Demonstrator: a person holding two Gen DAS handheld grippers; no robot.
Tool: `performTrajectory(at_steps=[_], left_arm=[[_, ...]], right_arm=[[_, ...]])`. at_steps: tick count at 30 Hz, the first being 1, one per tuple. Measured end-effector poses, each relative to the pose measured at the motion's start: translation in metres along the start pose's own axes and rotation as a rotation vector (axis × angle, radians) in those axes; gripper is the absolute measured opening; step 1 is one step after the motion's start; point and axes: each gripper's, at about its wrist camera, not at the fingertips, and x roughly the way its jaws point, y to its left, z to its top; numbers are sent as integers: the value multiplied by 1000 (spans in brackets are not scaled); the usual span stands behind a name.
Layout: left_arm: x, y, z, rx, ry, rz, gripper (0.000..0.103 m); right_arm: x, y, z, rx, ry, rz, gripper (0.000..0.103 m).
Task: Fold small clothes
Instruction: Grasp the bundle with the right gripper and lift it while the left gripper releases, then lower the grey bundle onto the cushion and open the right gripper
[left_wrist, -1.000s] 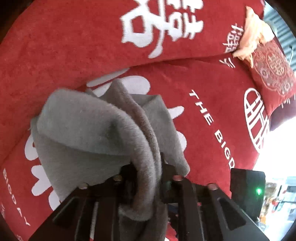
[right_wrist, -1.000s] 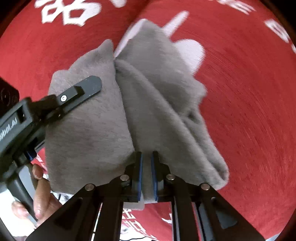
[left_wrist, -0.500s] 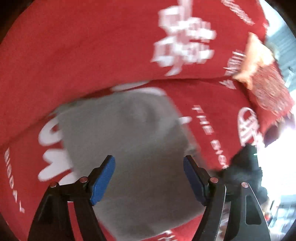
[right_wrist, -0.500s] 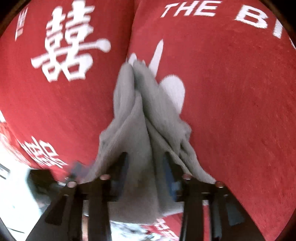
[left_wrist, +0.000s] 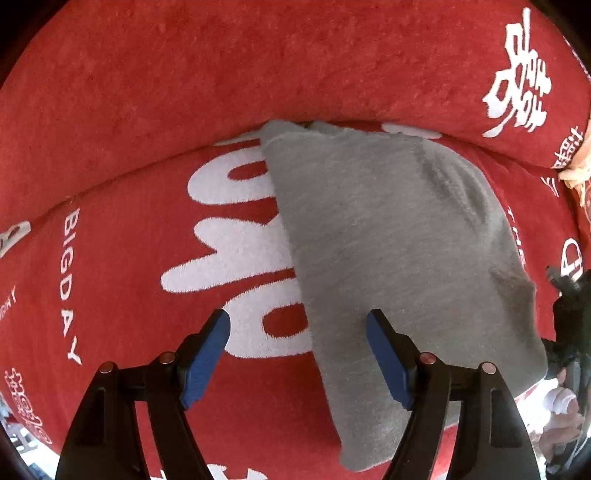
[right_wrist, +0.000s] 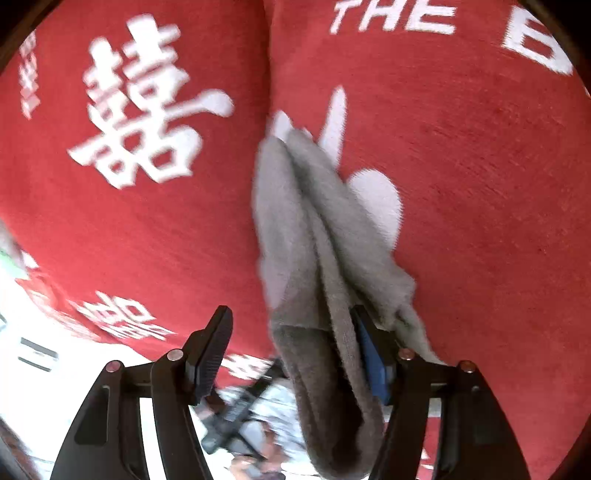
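A small grey fleece garment (left_wrist: 399, 251) lies folded on a red cloth (left_wrist: 147, 110) with white lettering. My left gripper (left_wrist: 298, 332) is open and empty, hovering just above the garment's near left edge. In the right wrist view the same garment (right_wrist: 314, 236) is seen edge-on as stacked folds. My right gripper (right_wrist: 291, 332) is open, and the garment's near end lies between its fingers, against the right pad (right_wrist: 369, 350).
The red cloth covers a soft surface with a raised fold behind the garment (left_wrist: 295, 74). An orange item (left_wrist: 576, 170) lies at the far right. The other gripper and a hand (left_wrist: 569, 332) show at the right edge.
Both grippers have opened and let go of the grey garment. It now lies flat and folded on the red cloth. The left gripper has drawn back and to the left.
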Motion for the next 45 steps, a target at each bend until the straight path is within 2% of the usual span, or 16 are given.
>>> performTrajectory(at_steps=[2, 3, 7, 11, 13, 15, 18, 22, 26, 30, 32, 35, 37, 40, 43, 45], left_arm=[[1, 0, -1, -10, -1, -2, 77], [0, 0, -2, -6, -6, 1, 77], [-5, -10, -4, 50, -17, 4, 77], [-1, -16, -10, 94, -15, 11, 77], [5, -16, -11, 89, -12, 8, 87], [9, -15, -11, 85, -7, 16, 89], [6, -12, -11, 78, 0, 13, 89], [-2, -8, -14, 75, 14, 25, 89], [-4, -7, -25, 71, 39, 11, 89], [3, -11, -42, 80, 76, 4, 89], [8, -13, -50, 80, 90, -1, 89], [14, -14, -56, 73, 99, 2, 89], [14, -13, -57, 63, 105, -8, 89], [15, -12, -57, 69, 107, -11, 89], [16, -10, -55, 74, 111, -9, 89], [16, -10, -52, 75, 114, -7, 89]], right_arm=[[7, 14, 0, -85, 27, -124, 43], [11, 23, -2, -133, 34, -180, 21], [5, 53, -18, -288, -1, -273, 18], [0, 45, -24, -317, -17, -384, 15], [3, 33, -22, -319, -14, -458, 15], [1, 26, -19, -315, -12, -460, 16], [-3, 35, -23, -334, -28, -524, 25], [-14, 54, -33, -393, -69, -599, 25], [-25, 83, -44, -452, -101, -561, 24], [-9, 101, -61, -545, -28, -535, 24], [4, 98, -70, -603, 24, -579, 24], [28, 79, -76, -656, 96, -736, 24], [33, 65, -75, -664, 107, -804, 17], [17, 50, -70, -625, 84, -800, 7], [2, 45, -63, -561, 70, -774, 8], [-9, 49, -58, -538, 47, -771, 15]])
